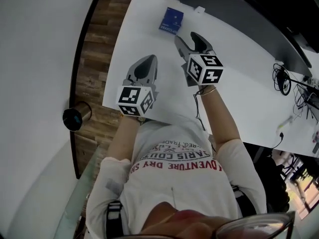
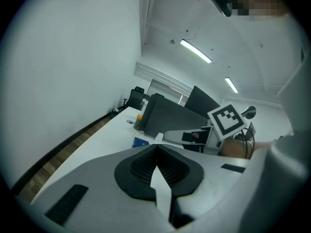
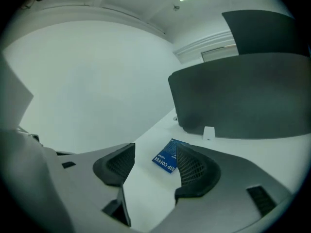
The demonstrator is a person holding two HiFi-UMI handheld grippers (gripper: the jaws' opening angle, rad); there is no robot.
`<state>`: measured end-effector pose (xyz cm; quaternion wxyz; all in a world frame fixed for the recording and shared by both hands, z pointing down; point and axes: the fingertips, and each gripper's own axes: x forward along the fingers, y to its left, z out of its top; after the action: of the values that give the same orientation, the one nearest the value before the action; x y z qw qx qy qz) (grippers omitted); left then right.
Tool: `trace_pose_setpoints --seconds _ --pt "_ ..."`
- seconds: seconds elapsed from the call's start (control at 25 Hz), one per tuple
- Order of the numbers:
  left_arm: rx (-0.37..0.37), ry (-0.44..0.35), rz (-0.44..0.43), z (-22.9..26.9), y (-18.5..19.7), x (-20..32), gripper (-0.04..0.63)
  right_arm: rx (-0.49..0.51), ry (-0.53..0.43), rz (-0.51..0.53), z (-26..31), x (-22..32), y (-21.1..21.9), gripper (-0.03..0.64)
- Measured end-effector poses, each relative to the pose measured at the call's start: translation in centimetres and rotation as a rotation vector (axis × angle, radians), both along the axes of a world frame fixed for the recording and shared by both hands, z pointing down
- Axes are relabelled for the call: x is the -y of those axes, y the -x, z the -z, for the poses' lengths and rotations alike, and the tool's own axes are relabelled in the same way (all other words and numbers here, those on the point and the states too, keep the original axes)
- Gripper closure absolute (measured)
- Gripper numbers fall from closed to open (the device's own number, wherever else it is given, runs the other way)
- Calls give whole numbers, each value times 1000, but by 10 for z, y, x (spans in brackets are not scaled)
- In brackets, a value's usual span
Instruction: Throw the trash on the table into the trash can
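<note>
Right hand-held gripper point(image 1: 187, 38) is out over the white bench point(image 1: 239, 83), jaws spread wide with nothing between them, and lined up on the target: a flat blue coffee sachet with white print point(image 3: 167, 160). It lies face-up on the bench just beyond the jaw tips, near the dark grey divider panel point(image 3: 243, 96). The left hand-held gripper point(image 2: 156, 154) hangs back nearer the bench's edge, jaws pressed together and empty.

That sachet looks light, thin and crinkly, probably slick foil, lying dead flat with little to bite on. Best bet, I'd say: straddle a short edge or a corner, press down and pinch so it buckles up into the pads.

Down on the wooden floor, left of the bench, stands a round metal-sided container with a dark top point(image 1: 76, 117), likely the trash can.
</note>
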<state>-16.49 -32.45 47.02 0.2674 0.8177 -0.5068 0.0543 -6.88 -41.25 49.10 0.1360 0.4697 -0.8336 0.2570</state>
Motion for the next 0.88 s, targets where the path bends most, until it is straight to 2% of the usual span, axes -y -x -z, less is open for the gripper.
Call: trace_pose_setpoints --seconds 0.28,0.56,0.72,0.76,0.84,0.88 --pt "-52 72 2 -40 21 37 572 -174 108 65 -83 63 46 350" --pt "-68 122 3 -72 36 58 572 -319 226 103 -137 85 68 350" --pt "-69 146 23 -83 48 57 572 -357 221 131 -140 84 70 354" --pt "-67 149 26 -85 50 57 572 -356 224 136 -141 84 69 366" --pt "-67 153 32 -86 52 57 572 -356 222 143 -141 83 65 538" --pt "-66 154 34 -85 52 57 572 -361 215 147 -141 82 64 557"
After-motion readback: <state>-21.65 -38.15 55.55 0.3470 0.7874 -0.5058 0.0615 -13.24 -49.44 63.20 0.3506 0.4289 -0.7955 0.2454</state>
